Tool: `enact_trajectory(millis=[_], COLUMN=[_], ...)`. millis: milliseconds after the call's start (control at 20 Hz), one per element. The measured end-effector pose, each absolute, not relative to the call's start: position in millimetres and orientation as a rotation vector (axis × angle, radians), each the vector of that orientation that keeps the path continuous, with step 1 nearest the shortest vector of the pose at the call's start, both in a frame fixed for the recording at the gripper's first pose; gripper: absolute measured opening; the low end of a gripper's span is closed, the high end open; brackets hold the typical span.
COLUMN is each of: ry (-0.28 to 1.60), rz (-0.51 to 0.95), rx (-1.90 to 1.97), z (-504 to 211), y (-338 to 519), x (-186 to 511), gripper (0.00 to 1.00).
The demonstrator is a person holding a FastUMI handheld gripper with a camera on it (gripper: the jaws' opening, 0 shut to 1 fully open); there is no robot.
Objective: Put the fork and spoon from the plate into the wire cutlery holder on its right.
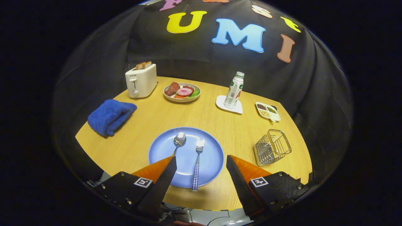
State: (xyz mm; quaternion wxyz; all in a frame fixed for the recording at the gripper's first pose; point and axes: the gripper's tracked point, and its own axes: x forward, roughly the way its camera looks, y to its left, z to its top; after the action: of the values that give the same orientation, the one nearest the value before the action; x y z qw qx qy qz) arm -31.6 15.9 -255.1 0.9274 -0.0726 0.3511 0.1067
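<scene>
Nothing moved yet: spoon point(179, 140) and fork point(198, 158) both lie side by side on the blue plate point(213, 153), wire cutlery holder point(272, 147) to its right sits empty. Gripper point(201, 161) spread wide, holding nothing, fingers flanking the fork handle (checkered, looks plastic). Both heads are shiny metal. Holder is open chrome wire, boxy. Plate is smooth, on a woodgrain table point(138, 131). Both transfers remain.

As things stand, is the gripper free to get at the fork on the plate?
Probably yes. The gripper is open, and the fork lies on the blue plate between its fingers, uncovered, with the spoon lying apart beside it.
</scene>
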Motion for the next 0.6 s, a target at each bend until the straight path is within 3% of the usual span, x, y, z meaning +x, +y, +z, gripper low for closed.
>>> enact_trajectory(millis=[300,450,500,600], ry=[0.796,0.853,0.863,0.914], rz=[0.222,0.238,0.258,0.271], rx=[-0.176,-0.200,-0.200,-0.211], z=[-285.5,-300.6,-306.4,-312.5], y=[14.5,14.8,18.7,20.5], x=[-32.7,-33.6,-30.7,-36.8], gripper=[0.97,0.79,0.79,0.63])
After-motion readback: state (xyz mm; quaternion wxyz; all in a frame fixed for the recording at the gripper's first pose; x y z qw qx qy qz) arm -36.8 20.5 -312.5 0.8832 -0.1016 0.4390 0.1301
